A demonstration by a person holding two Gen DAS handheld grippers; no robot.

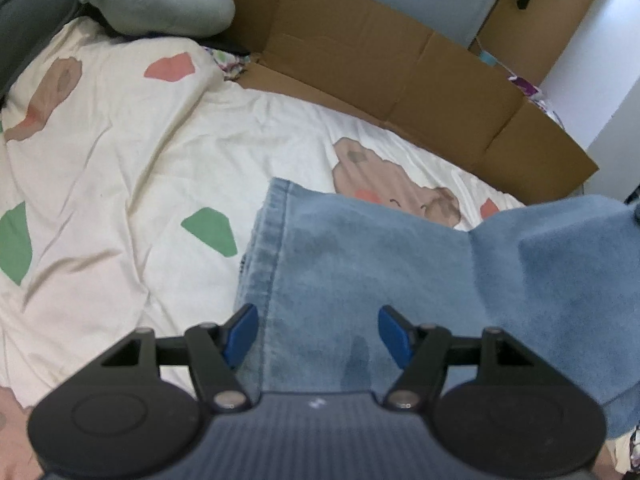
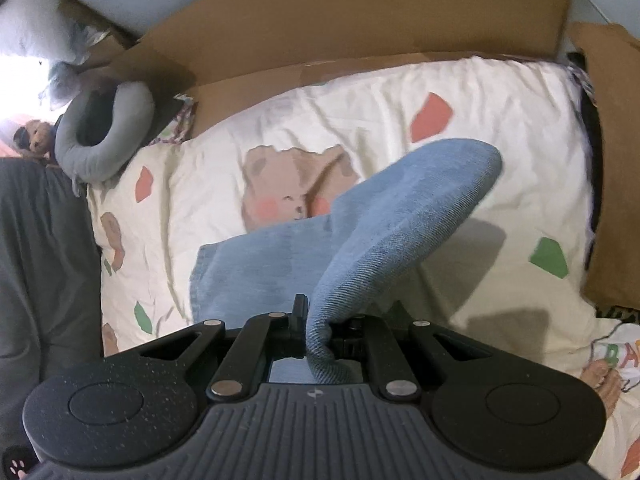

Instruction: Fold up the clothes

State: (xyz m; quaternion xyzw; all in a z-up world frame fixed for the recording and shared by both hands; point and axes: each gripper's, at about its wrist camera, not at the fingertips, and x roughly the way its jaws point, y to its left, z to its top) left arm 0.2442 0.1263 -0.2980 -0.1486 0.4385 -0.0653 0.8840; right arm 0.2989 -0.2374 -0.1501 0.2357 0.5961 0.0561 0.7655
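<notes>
Over the bed: I am working a pair of blue denim jeans (image 1: 360, 248) lying on the bear-print duvet (image 1: 120, 140).
Right claw (image 2: 320, 326): pinching a denim fold, raising it.
Left claw (image 1: 318, 330): gaping, gripping nothing, straddling the flat leg's stitched hem.
Axis: leg running away from me.
Texture: coarse twill.

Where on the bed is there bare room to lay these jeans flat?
Free: the quilt left of the jeans, up to the grey pillow. Also right of them, before the cardboard. Crowded: under the right gripper lifting the denim.
</notes>
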